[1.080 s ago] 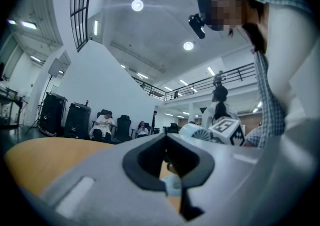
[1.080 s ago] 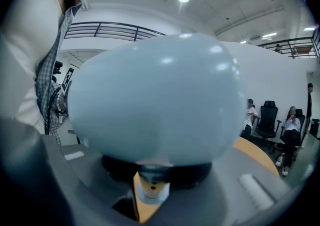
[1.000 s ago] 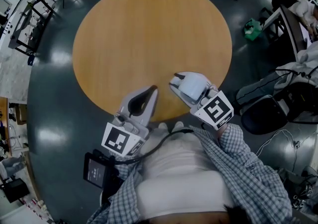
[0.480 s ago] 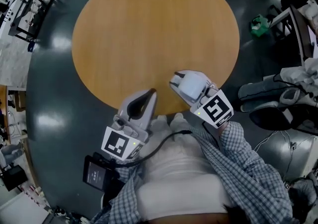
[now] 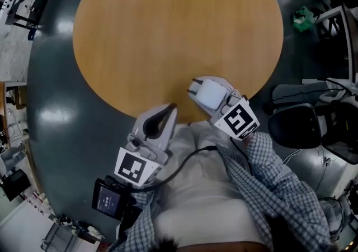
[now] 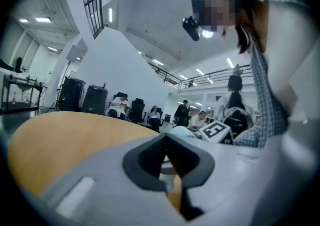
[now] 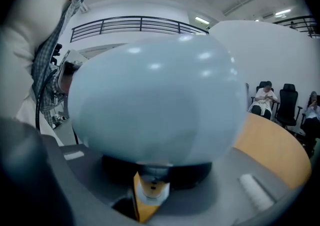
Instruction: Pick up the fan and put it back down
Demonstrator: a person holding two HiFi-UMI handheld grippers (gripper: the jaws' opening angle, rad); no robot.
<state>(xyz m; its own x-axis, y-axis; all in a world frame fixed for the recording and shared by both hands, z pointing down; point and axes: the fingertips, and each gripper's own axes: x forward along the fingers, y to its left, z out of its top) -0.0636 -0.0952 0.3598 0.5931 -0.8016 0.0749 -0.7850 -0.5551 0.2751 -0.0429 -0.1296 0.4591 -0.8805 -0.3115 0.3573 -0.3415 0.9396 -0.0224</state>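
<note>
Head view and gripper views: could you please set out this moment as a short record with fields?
table: round, wooden top
fan: pale blue, rounded, over the table's near edge
right gripper: shut on the fan
left gripper: shut, nothing between its jaws, at the table's near edge, beside the right gripper
fan touching table: cannot tell
person: stands at the near edge, in a checked shirt

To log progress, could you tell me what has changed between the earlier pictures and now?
Both grippers have sunk slightly toward the table's near edge. The right gripper stays shut on the fan; the left gripper stays shut and empty.
</note>
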